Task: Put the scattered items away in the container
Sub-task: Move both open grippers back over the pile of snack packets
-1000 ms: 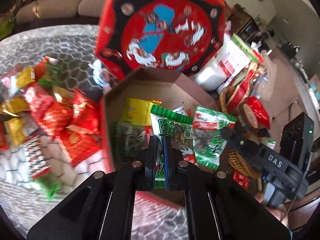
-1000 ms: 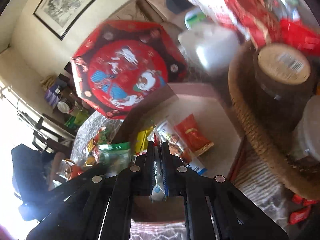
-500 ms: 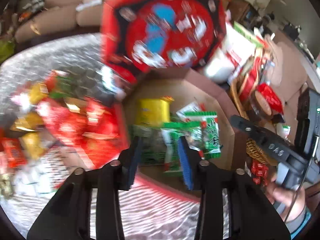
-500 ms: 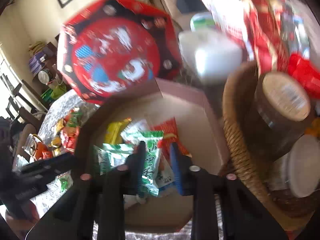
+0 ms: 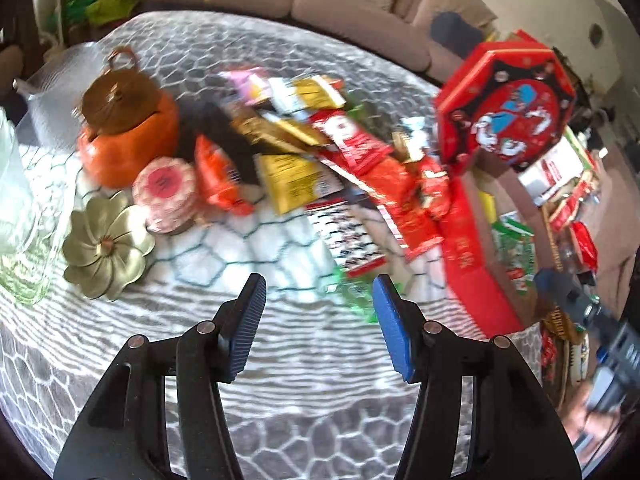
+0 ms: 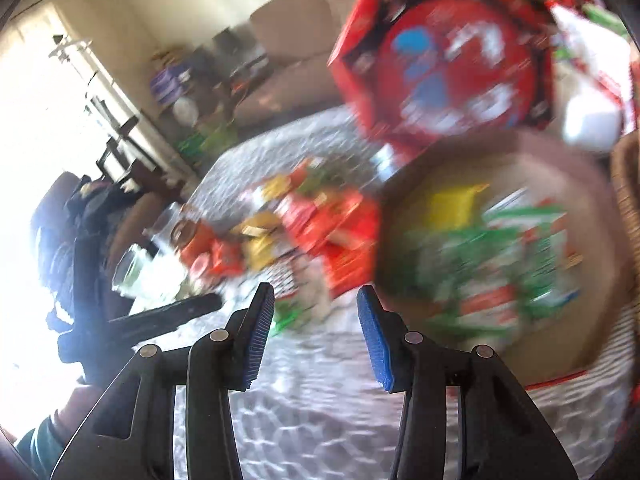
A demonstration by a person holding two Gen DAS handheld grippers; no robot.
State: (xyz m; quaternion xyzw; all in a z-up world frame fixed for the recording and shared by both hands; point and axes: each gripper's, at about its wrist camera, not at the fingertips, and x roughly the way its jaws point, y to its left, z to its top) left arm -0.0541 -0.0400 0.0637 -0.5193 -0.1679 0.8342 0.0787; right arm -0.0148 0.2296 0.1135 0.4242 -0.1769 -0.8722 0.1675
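A red octagonal box [image 5: 476, 264] stands at the right of the table, with its printed lid [image 5: 508, 108] propped behind it. Green and yellow snack packets [image 6: 492, 264] lie inside the box [image 6: 404, 184]. A heap of red, yellow and orange snack packets [image 5: 316, 160] is scattered left of the box. My left gripper [image 5: 318, 328] is open and empty above the patterned tablecloth, near a green packet [image 5: 356, 292]. My right gripper [image 6: 316, 336] is open and empty, left of the box; its view is blurred.
An orange pumpkin-shaped jar [image 5: 128, 128], a round pink-lidded tin [image 5: 166, 192], a gold flower-shaped dish [image 5: 106, 248] and a glass jar [image 5: 16, 216] stand at the table's left. A wicker basket [image 6: 628, 200] with more goods sits right of the box. A sofa lies behind.
Both grippers were shut on green packets over the box, then opened and dropped them in. Both have since swung left, away from the box toward the scattered heap.
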